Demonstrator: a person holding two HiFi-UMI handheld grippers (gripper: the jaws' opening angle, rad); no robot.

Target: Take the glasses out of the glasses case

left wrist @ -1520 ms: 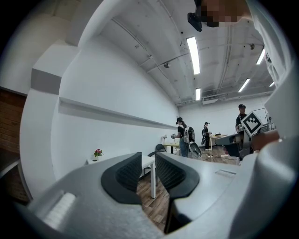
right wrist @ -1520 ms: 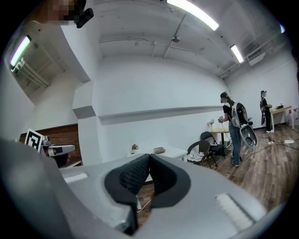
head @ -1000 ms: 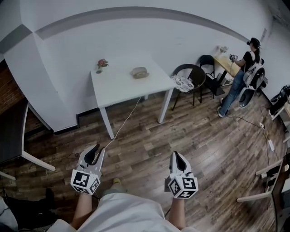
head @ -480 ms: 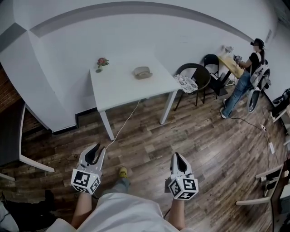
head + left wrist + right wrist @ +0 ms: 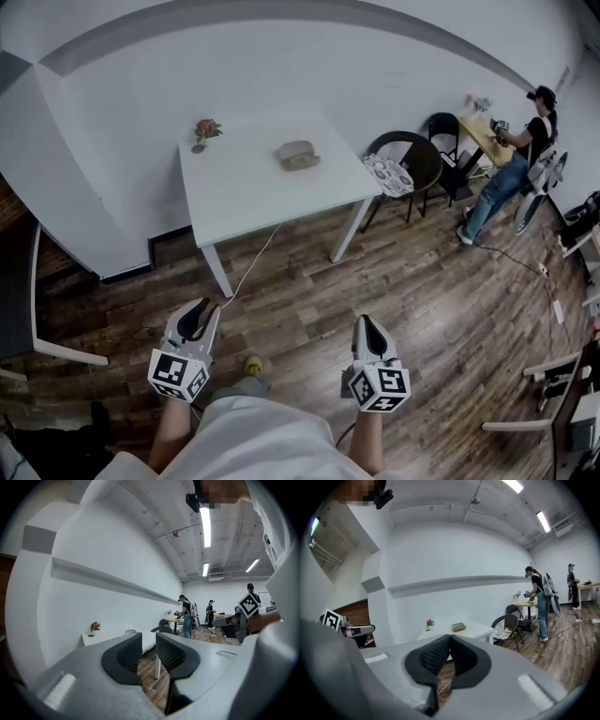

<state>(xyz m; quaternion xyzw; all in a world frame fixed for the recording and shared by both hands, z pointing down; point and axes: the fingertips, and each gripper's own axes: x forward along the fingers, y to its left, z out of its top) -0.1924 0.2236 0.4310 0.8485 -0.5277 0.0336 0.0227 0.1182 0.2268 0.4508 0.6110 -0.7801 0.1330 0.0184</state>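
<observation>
The closed grey-beige glasses case [image 5: 298, 155] lies on a white table [image 5: 244, 192] across the room, well ahead of both grippers. The right gripper view shows the case [image 5: 459, 627] small on the table top. No glasses are visible. My left gripper [image 5: 195, 317] hangs over the wooden floor at lower left, its jaws a narrow gap apart with nothing between them [image 5: 149, 638]. My right gripper [image 5: 367, 324] is held at lower right, its pads pressed together and empty [image 5: 450, 637].
A small vase of pink flowers [image 5: 204, 129] stands at the table's back left corner. A white cable [image 5: 255, 262] runs from the table down across the floor. A black chair [image 5: 411, 161] stands to the right of the table, with a person [image 5: 514, 173] beyond it.
The table and case now sit slightly nearer and larger in the head view. Both grippers keep their places and jaw states.
</observation>
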